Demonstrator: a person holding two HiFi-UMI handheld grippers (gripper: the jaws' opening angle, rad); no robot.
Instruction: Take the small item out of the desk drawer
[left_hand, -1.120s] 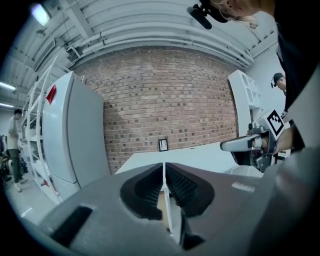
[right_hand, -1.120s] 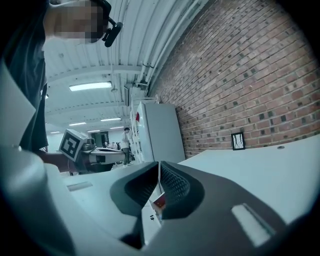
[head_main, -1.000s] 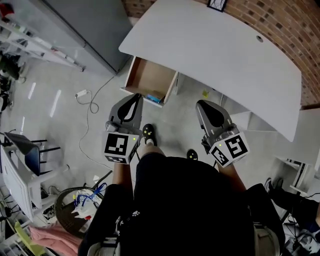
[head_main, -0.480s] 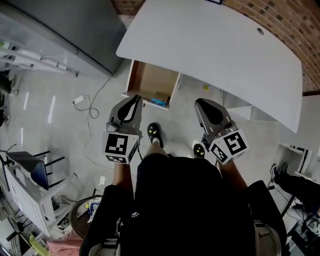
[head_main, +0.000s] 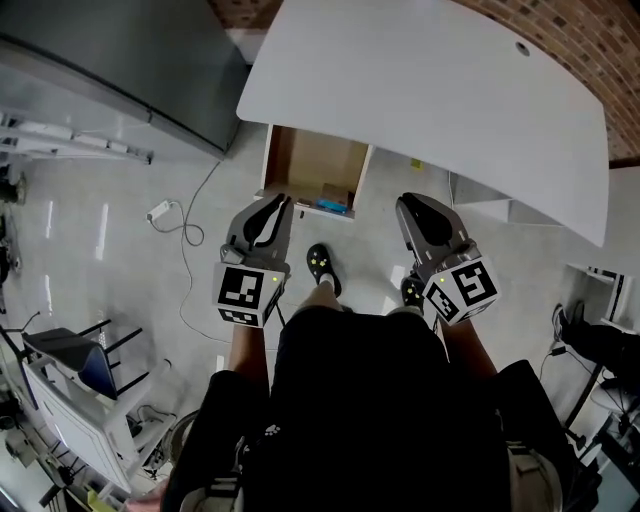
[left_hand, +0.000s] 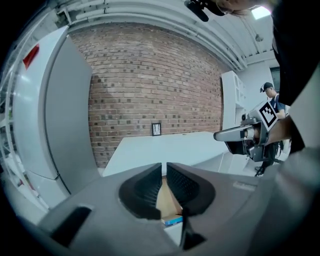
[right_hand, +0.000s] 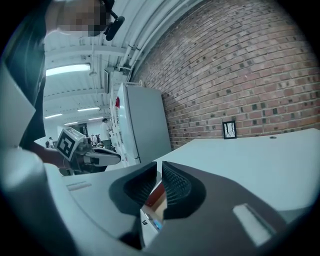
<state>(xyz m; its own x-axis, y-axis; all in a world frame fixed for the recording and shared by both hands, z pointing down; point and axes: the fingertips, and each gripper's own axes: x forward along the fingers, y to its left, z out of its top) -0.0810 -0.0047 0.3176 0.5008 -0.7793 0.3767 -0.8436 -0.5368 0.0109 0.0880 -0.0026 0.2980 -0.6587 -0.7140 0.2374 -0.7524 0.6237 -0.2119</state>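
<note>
The white desk (head_main: 420, 90) has its wooden drawer (head_main: 310, 160) pulled open, and a small blue item (head_main: 332, 207) lies by the drawer's front wall. My left gripper (head_main: 281, 203) hovers just short of the drawer's front edge. Its jaws have just been opening and stand a narrow gap apart with nothing between them. In the left gripper view the left gripper (left_hand: 164, 170) frames the drawer floor (left_hand: 165, 200) and the blue item (left_hand: 173, 220). My right gripper (head_main: 410, 203) is held right of the drawer, under the desk edge. Its jaws have also just been opening, and the slim gap is empty (right_hand: 159, 170).
A grey cabinet (head_main: 120, 60) stands left of the desk. A white plug (head_main: 160, 211) with its cable lies on the floor. A white shelf unit (head_main: 480, 210) sits under the desk's right side. The person's shoes (head_main: 320, 262) are just below the drawer.
The person has stepped toward the desk. Both grippers have moved forward and down, so the left one's tip now nearly reaches the drawer's front.
</note>
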